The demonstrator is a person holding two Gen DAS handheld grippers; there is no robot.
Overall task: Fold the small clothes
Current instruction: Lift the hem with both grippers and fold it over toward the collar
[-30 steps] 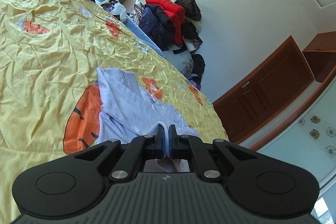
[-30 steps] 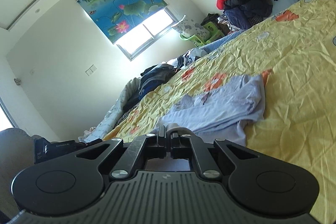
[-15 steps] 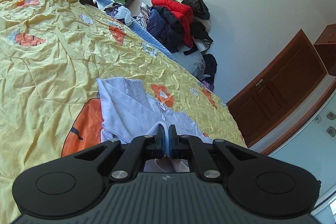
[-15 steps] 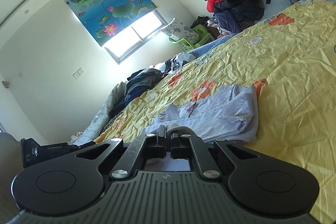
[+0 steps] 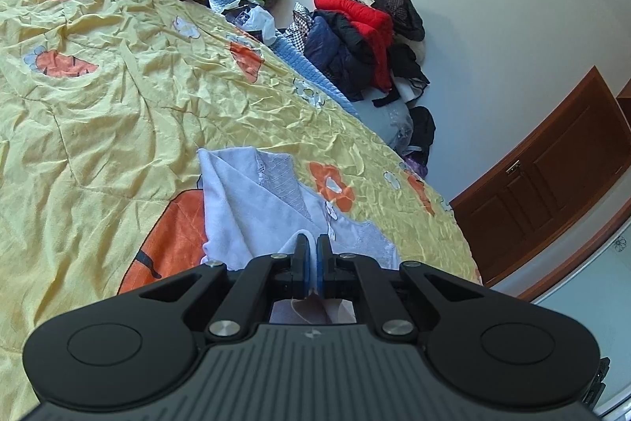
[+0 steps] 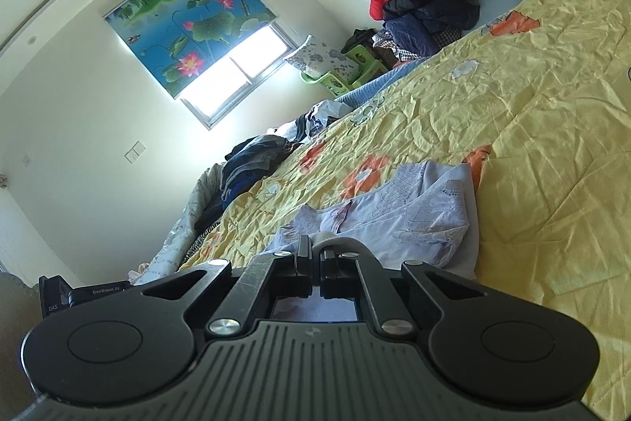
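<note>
Folding pale lilac knit top (image 5: 252,208) on yellow quilted bed (image 5: 98,113), 12 o'clock | left gripper (image 5: 310,265), right gripper (image 6: 315,269): fingers clamped on hem | advice: carry both corners level, keep edge taut.

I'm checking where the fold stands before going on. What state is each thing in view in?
left gripper: shut on the near edge of the garment.
right gripper: shut on the garment's edge.
pale lilac garment: partly folded, lying on the bedspread.
yellow bedspread: spread out, wrinkled.
roller blind: partly lowered.
wooden door: closed.
</note>
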